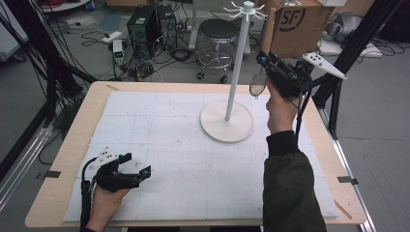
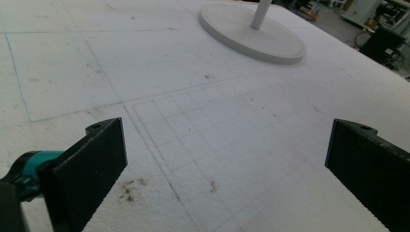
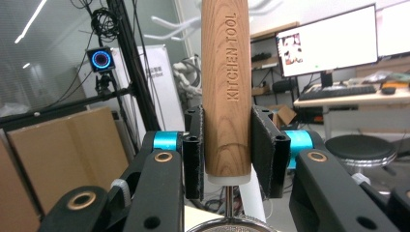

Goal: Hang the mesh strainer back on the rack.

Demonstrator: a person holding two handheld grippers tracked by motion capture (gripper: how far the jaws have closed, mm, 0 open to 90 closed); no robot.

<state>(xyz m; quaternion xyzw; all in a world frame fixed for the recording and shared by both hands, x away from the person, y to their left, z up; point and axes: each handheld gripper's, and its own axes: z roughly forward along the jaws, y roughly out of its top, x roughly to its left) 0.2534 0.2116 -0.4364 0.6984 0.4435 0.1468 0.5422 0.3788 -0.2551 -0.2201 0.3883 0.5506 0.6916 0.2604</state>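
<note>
A strainer with a wooden handle (image 1: 267, 26) stamped "KITCHEN TOOL" (image 3: 226, 87) stands upright in my right gripper (image 1: 268, 65), which is raised above the table's far right. The jaws are shut on the handle's lower end (image 3: 226, 150), and the round wire mesh (image 1: 257, 83) hangs below them. Just left of it stands a white rack: a round base (image 1: 227, 121), a thin pole (image 1: 237, 63) and hooks at the top (image 1: 247, 8). My left gripper (image 1: 137, 163) rests low on the white mat at the near left, open, with nothing between its jaws (image 2: 225, 164). The rack's base (image 2: 251, 34) lies far ahead of it.
A white gridded mat (image 1: 193, 159) covers the wooden table (image 1: 63, 159). Beyond the far edge stand a black stool (image 1: 218, 31), a cardboard box (image 1: 300, 19), computer towers (image 1: 145, 24) and floor cables. Black frame posts (image 1: 358, 34) rise at the right.
</note>
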